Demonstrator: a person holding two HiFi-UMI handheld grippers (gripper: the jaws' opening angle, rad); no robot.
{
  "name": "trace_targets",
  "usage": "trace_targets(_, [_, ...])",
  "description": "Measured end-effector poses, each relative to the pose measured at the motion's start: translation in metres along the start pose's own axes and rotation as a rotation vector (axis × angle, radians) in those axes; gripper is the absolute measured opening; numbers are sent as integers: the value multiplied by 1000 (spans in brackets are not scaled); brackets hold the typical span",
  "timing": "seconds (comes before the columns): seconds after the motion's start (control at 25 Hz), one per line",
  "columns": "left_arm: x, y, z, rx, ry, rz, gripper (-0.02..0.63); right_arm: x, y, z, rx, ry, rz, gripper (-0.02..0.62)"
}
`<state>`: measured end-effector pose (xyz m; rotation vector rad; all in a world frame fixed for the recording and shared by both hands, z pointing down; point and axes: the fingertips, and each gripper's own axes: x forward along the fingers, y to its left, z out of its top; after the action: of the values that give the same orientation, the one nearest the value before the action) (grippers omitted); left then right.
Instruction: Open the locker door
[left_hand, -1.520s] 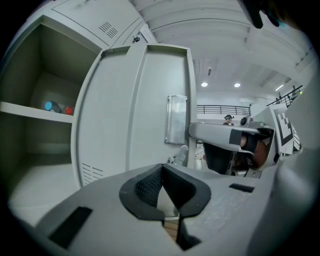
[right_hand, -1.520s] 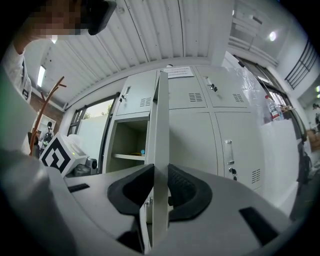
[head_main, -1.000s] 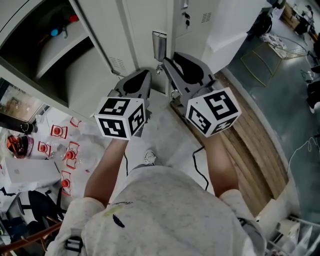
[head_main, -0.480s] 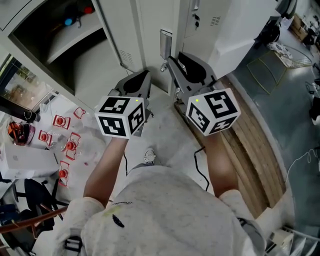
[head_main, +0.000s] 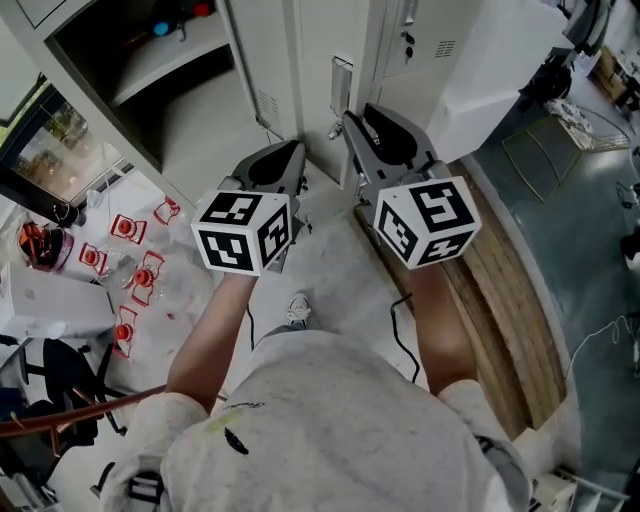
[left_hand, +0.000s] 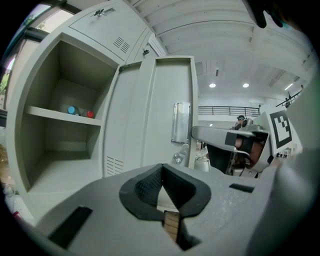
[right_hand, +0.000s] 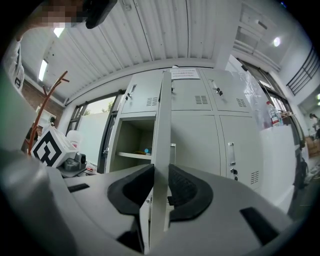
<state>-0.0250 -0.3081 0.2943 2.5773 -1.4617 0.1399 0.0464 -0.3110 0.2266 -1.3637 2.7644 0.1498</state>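
Door (right_hand: 161, 120) stands open, edge-on right between the pads of the right claw (right_hand: 160, 175), which is clamped on it. Left claw (left_hand: 162, 170) sits just left of that, clenched on nothing, with the open locker (left_hand: 60, 150) further left.

Pale grey floor (head_main: 335, 265) before grey locker bank (right_hand: 240, 145). Wooden plank strip (head_main: 500, 290) alongside at right; darker green-grey floor (head_main: 590, 240) beyond. Window (head_main: 50, 150) left of lockers, daylight through it. Small red-and-white items (head_main: 130, 270) scattered on floor below window. Reddish wooden coat stand (right_hand: 46, 105) near window. White ribbed ceiling (right_hand: 150, 35) overhead, round ceiling lamps (left_hand: 212, 85) lit. Railed mezzanine (left_hand: 225, 110) far off. Wire frame (head_main: 545, 160) on dark floor, far right.
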Motion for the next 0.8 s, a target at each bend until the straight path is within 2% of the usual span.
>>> trace_targets(0.8, [-40, 7, -1, -7, -21, 48, 6, -10, 21, 1, -20, 18, -19, 81])
